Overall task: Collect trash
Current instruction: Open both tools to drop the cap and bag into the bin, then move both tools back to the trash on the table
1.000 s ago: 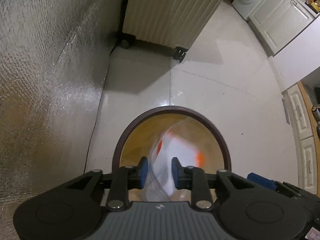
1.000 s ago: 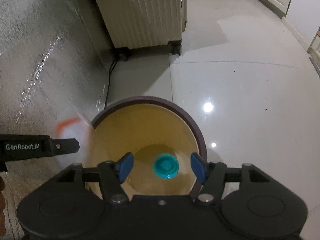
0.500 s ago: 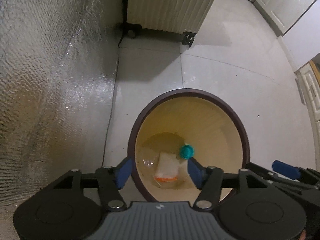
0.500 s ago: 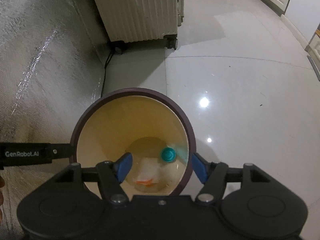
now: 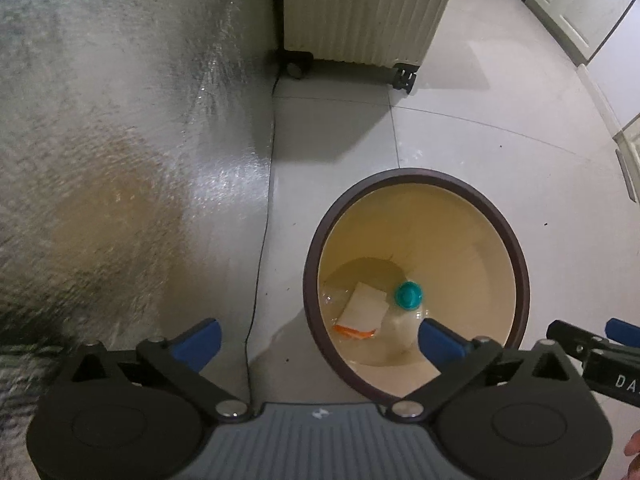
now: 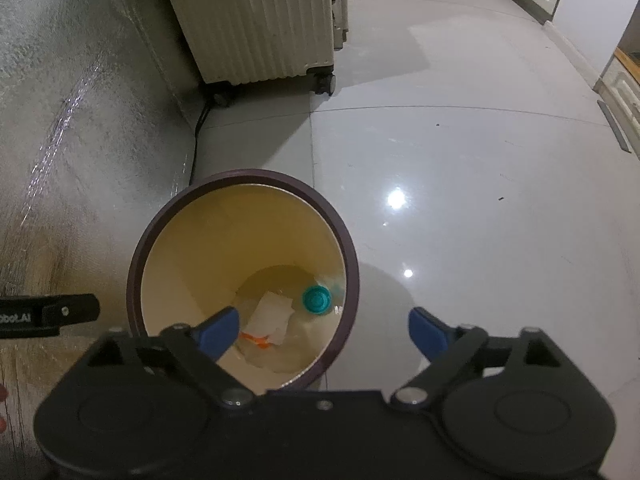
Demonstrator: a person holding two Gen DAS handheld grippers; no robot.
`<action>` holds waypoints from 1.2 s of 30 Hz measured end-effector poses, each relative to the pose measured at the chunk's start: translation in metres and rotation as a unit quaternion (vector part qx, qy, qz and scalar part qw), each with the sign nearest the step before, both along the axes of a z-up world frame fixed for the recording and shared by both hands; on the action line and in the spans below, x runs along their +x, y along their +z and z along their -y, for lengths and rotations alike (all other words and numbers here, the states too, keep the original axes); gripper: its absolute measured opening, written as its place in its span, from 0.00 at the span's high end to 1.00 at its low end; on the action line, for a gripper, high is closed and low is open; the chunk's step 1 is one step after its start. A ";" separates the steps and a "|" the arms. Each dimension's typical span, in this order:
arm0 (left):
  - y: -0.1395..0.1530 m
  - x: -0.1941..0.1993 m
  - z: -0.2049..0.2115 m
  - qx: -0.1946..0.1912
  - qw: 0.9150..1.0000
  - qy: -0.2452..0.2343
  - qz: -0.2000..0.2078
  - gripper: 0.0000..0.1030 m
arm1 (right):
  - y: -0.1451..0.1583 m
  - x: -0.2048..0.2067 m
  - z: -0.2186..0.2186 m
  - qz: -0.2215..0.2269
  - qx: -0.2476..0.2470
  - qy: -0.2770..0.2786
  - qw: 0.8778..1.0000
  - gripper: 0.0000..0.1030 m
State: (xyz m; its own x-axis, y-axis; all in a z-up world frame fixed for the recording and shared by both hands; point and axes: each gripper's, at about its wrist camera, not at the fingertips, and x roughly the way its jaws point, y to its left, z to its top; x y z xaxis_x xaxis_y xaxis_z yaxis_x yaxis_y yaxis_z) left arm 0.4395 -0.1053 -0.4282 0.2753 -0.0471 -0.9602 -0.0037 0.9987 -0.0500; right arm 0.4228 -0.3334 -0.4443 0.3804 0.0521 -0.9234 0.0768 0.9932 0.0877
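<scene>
below both pairs of tongs stands the trash bin [image 5: 416,280], a round bin with a dark rim and a yellowish inner wall, set on the tiled floor [image 5: 460,132]. the left tongs [image 5: 320,338] are spread wide and hold nothing; the right tongs [image 6: 324,330] are likewise spread and empty. the task's things lie at the bottom of the bin: a white wrapper with an orange edge [image 5: 362,312] and, just beside it, a teal bottle cap [image 5: 408,295] atop what appears to be a clear bottle. the wrapper's long axis runs roughly from the near wall toward the far wall in the left wrist view. the bin's mouth sits right of centre under the left tongs and left of centre under the right tongs, so the right pair is judged the more squarely over it. no loose trash shows on the visible floor. nearby stand a ribbed cream suitcase on wheels [image 6: 260,20], a foil-faced wall [image 5: 120,120] and a black cable [image 5: 264,220] running along the floor beside the bin. nothing obstructs withdrawal upward.
</scene>
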 end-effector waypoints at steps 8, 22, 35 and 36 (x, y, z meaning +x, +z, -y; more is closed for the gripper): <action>0.034 -0.024 0.008 0.010 0.999 -0.019 0.032 0.00 | 0.029 -0.025 0.005 0.014 -0.029 -0.017 0.999 0.00; 0.150 -0.094 0.028 -0.007 0.992 -0.044 0.115 0.00 | 0.164 -0.108 0.019 0.102 -0.049 -0.046 0.993 0.00; 0.288 -0.171 0.029 -0.033 0.967 -0.054 0.248 0.00 | 0.300 -0.200 0.040 0.229 -0.060 -0.084 0.968 0.00; 0.297 -0.178 0.029 -0.035 0.964 -0.056 0.259 0.00 | 0.309 -0.205 0.039 0.238 -0.061 -0.083 0.966 0.00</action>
